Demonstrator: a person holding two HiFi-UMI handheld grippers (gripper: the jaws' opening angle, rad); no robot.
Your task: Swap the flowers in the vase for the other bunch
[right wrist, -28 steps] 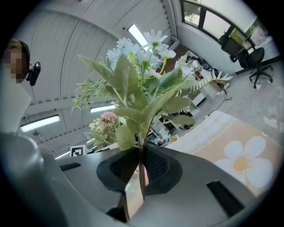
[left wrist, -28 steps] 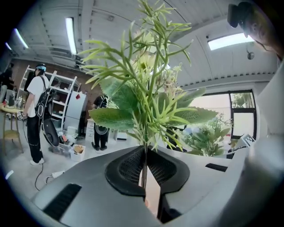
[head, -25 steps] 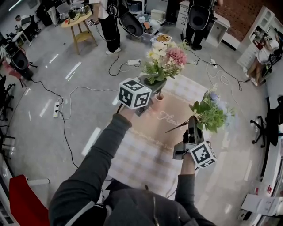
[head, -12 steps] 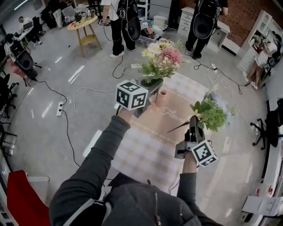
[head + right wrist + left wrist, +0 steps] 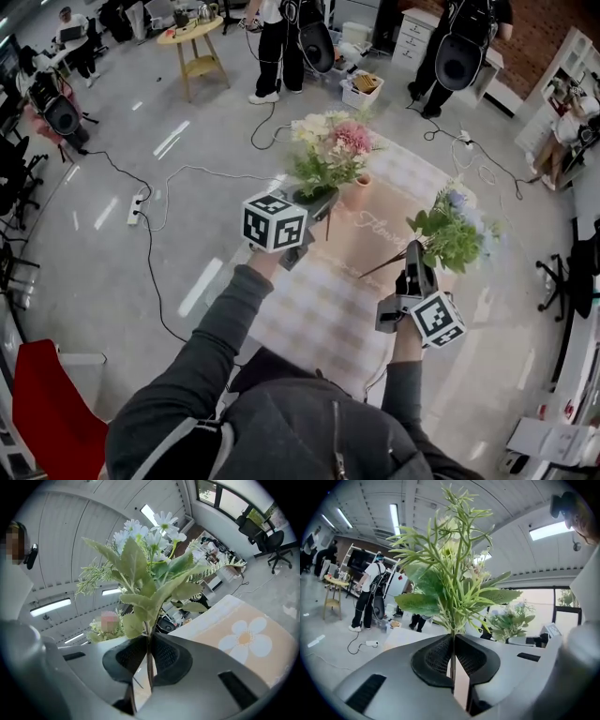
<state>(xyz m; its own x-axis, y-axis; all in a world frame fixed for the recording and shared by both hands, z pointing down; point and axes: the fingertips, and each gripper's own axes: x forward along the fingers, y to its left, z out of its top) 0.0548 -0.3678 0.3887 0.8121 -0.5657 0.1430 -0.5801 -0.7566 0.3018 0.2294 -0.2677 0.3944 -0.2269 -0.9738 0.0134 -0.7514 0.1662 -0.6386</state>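
Note:
My left gripper (image 5: 317,204) is shut on the stems of a pink and cream flower bunch (image 5: 328,150), held in the air over the table's far left part. In the left gripper view the jaws (image 5: 453,660) pinch the thin stems and the leafy bunch (image 5: 450,569) rises above them. A small terracotta vase (image 5: 359,191) stands on the peach runner just right of that bunch, with nothing in it. My right gripper (image 5: 412,251) is shut on the stems of a blue and green bunch (image 5: 455,232) over the table's right side. White daisies top this bunch (image 5: 145,569) above the closed jaws (image 5: 149,665).
The table (image 5: 309,319) has a checked cloth and a peach runner with a daisy print (image 5: 243,639). Cables and a power strip (image 5: 138,208) lie on the floor at left. People stand at the back (image 5: 281,47) near a round wooden table (image 5: 195,42). A red chair (image 5: 47,412) is at lower left.
My left gripper has carried the pink and cream bunch to the left, away from the vase, which now stands apart at its right. The right gripper and its bunch have hardly shifted.

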